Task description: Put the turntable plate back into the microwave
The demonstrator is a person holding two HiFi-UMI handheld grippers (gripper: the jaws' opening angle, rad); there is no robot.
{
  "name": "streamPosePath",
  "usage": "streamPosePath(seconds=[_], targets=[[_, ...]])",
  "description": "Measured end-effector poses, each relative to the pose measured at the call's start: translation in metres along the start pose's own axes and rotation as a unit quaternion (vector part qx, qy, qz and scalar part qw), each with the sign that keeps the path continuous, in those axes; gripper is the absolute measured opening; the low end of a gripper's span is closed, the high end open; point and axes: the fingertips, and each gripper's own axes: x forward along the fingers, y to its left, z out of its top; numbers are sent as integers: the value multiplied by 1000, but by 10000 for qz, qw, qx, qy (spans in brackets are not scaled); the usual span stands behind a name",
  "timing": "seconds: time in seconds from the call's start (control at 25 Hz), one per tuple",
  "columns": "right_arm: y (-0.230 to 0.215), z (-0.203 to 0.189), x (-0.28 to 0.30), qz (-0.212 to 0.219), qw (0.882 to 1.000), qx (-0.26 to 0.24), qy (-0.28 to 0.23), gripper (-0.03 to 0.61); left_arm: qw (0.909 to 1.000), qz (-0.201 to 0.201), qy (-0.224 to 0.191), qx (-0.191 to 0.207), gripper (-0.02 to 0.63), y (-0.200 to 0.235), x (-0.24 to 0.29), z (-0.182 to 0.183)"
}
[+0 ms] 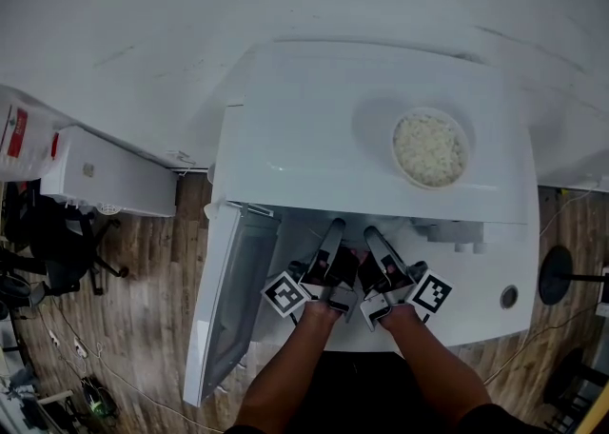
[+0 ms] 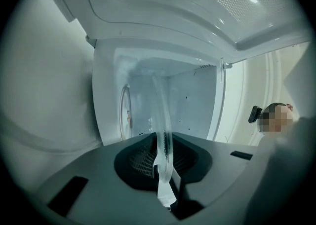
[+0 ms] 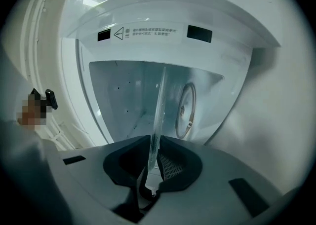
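Left gripper (image 2: 165, 164) clamped on glass turntable plate (image 2: 161, 115) rim | right gripper (image 3: 151, 162) clamped on same plate, seen edge-on | plate reaching into microwave (image 1: 362, 137) cavity at 6 o'clock; door (image 1: 224, 308) open at 8 o'clock | rice bowl (image 1: 430, 148) on microwave top, 1 o'clock

Warn. triangle (image 3: 118, 33) + illegible txt, microwave (image 3: 163, 19) frame

Microwave cavity (image 2: 192, 105) is wide open ahead of me, only the roller ring (image 3: 178, 113) inside; door (image 1: 233, 299) swung out left.
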Motion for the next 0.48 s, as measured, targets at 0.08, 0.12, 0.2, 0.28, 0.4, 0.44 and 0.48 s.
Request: streamPosePath(seconds=[0.08, 0.12, 0.2, 0.28, 0.4, 0.44, 0.48], targets=[[-7, 1, -1, -103, 9997, 204, -21, 74, 9999, 85, 66, 89, 72, 4, 3, -1], [-10, 2, -1, -126, 9995, 291, -20, 72, 9998, 137, 107, 124, 74, 6, 4, -2], [-13, 3, 1, -132, 9991, 411, -36, 68, 9993, 243, 196, 227, 74, 11, 5, -2], [-15, 5, 3, -129, 9988, 472, -83, 67, 9983, 327, 300, 378, 74, 14, 8, -1], [-18, 10, 9, -119, 9980, 587, -212, 63, 9967, 425, 402, 563, 75, 16, 13, 1], [-19, 12, 11, -107, 9975, 645, -268, 63, 9960, 458, 429, 639, 75, 17, 15, 3], [-19, 13, 13, -90, 9969, 707, -328, 64, 9950, 494, 466, 736, 81, 19, 17, 4]])
